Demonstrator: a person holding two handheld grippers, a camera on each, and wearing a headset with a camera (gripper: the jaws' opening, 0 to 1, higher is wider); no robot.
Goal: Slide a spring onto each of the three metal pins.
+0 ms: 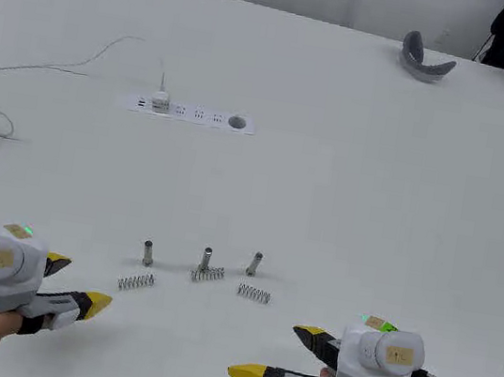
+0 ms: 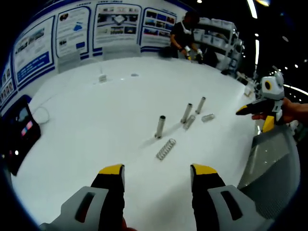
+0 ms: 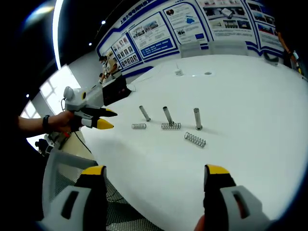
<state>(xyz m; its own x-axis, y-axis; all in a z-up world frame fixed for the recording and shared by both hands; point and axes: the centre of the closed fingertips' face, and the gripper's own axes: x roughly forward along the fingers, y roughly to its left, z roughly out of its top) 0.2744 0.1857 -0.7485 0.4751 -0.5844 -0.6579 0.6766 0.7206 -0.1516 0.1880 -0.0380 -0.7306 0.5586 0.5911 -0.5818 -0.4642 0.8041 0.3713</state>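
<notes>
Status: no spring is on a pin yet. We find three short grey cylindrical metal pins standing upright in a row on the white worktop (image 1: 346, 193): the left pin (image 1: 147, 253), the middle pin (image 1: 205, 258) and the right pin (image 1: 254, 264). Three small coiled steel-wire springs lie on their sides just in front of them. The left spring (image 1: 136, 281) lies apart from its pin, the middle spring (image 1: 207, 275) lies at the foot of the middle pin and seems to touch it, and the right spring (image 1: 253, 293) lies just clear of its pin.

The left tool (image 1: 81, 282), grey-bodied with yellow-tipped jaws, is held near the left end of the row, spread wide and holding nothing. The right tool (image 1: 273, 353), of the same make, is near the right end, likewise wide apart and empty.

In our judgement the springs are very light and prone to roll, and they will flick away if pinched hard. We would take one across its coils near mid-length with a gentle closure, leaving one open end free to lead over a pin top. We cannot tell whether the pins are fixed to the worktop. If they are loose they will topple easily, so the other tool should steady the pin low on its shaft.
</notes>
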